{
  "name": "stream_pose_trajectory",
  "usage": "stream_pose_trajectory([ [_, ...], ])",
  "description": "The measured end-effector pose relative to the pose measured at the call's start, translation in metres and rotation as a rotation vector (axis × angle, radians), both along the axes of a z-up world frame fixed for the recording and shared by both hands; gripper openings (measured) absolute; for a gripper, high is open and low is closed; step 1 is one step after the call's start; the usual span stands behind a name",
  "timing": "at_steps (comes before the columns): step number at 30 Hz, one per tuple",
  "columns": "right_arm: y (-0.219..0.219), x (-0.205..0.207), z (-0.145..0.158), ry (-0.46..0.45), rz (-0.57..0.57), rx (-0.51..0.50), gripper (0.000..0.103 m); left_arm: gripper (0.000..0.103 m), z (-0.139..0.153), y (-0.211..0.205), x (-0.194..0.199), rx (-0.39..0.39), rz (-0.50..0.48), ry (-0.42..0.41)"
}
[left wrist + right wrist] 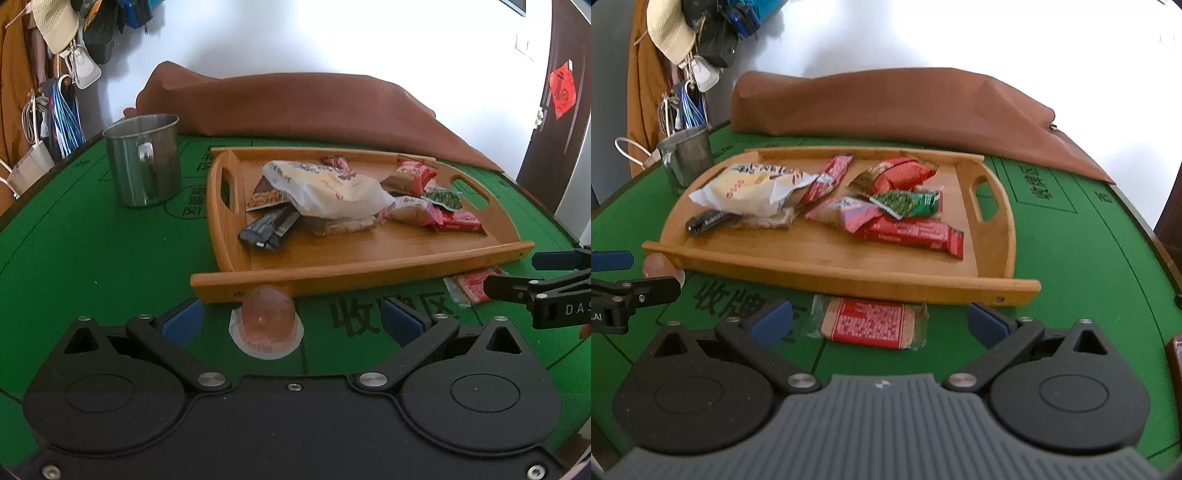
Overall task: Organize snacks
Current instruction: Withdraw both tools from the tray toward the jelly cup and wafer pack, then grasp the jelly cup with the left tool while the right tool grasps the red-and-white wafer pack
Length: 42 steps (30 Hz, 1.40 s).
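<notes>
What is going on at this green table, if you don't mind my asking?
A person is tidying snacks into a wooden tray with a hand-held tool in each hand. Most packets already lie in the tray. Two are left on the green table in front of it: a jelly cup between the open fingers of the left tool, and a red biscuit packet between the open fingers of the right tool. Neither is gripped yet. A metal mug stands beside the tray.

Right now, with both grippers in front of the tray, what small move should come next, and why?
Probably ease the left gripper forward and close it on the jelly cup. Its jaws stand open with the cup between them, and the cup sits on the green table outside the wooden tray. The right gripper is likewise open around the red packet.
</notes>
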State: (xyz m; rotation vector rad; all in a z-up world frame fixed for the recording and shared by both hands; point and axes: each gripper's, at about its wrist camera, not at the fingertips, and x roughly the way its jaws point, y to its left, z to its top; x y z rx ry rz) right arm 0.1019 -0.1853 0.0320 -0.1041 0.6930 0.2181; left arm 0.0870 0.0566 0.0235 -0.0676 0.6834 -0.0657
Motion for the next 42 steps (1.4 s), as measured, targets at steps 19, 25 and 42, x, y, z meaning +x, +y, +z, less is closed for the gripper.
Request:
stream_pose_trajectory([
  [19, 0.015, 0.013, -0.022, 0.04, 0.001, -0.049, 0.103, 0.101, -0.018, -0.002, 0.007, -0.034, 0.006, 0.055],
  [25, 0.019, 0.016, -0.028, 0.048, -0.001, -0.039, 0.103, 0.085, -0.017, -0.004, 0.009, 0.003, 0.02, 0.047],
  [42, 0.025, 0.005, -0.021, 0.03, 0.014, -0.034, 0.065, 0.035, -0.012, -0.001, 0.007, 0.01, 0.037, 0.026],
])
